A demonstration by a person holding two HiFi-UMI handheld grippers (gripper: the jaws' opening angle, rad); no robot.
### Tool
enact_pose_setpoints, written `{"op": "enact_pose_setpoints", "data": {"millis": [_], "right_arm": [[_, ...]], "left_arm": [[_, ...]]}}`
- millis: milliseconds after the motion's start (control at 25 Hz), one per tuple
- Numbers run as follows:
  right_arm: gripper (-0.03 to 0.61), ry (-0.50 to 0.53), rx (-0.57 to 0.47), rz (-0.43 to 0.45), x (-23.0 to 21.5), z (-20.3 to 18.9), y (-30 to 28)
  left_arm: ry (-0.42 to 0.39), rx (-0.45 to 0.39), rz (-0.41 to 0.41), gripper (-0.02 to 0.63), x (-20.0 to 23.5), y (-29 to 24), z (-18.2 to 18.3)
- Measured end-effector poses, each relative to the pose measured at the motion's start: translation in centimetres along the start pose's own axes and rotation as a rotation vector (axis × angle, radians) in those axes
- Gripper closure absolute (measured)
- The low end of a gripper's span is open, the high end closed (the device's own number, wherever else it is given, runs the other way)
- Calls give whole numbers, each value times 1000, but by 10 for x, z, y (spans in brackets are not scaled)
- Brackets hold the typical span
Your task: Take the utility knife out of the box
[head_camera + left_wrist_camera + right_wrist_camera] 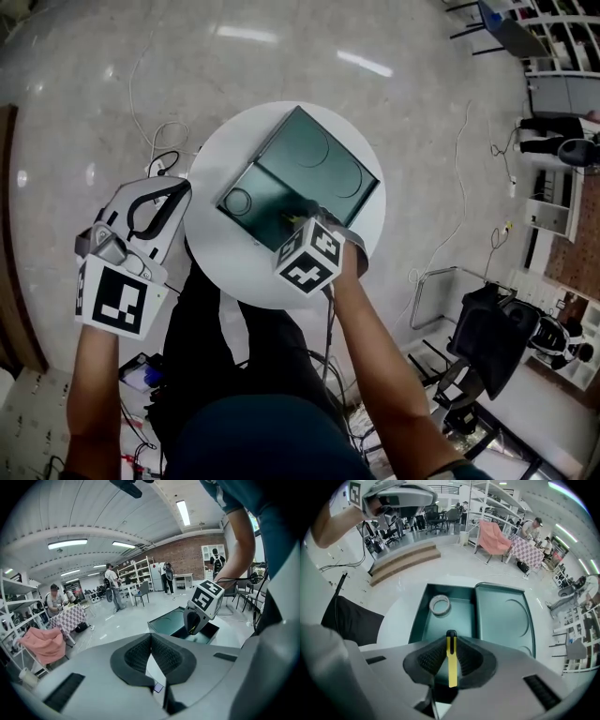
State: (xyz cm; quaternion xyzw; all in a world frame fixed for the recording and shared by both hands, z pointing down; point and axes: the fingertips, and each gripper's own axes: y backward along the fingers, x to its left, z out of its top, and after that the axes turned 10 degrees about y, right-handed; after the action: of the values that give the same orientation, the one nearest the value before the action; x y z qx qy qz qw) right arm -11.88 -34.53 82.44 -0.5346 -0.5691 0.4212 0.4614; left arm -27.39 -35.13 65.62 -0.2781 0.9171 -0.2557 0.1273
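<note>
R claw pinches the yellow utility knife upright, just above the open box w/ tape roll. Best: firm grip, straight lift, clear the rim. L claw pressed together, empty.

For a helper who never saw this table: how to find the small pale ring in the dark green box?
On the round white table lies an open dark green box. In a corner of its deeper half lies a pale grey ring, perhaps tape. It is the only pale thing there; the slim yellow utility knife sits in the right gripper.
</note>
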Motion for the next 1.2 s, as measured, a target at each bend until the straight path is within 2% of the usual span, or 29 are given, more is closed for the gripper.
{"op": "enact_pose_setpoints", "data": {"millis": [520,880,1200], "right_arm": [[496,-140,-139,-92,-13,7,96],[497,-247,-288,-155,-1,20,205],[495,-306,-404,-217,-6,20,279]], "left_arm": [[-44,-30,-2,595,-18,41,62],[-72,-53,-2,595,-46,103,118],[-66,-86,5,595,-60,132,157]]}}
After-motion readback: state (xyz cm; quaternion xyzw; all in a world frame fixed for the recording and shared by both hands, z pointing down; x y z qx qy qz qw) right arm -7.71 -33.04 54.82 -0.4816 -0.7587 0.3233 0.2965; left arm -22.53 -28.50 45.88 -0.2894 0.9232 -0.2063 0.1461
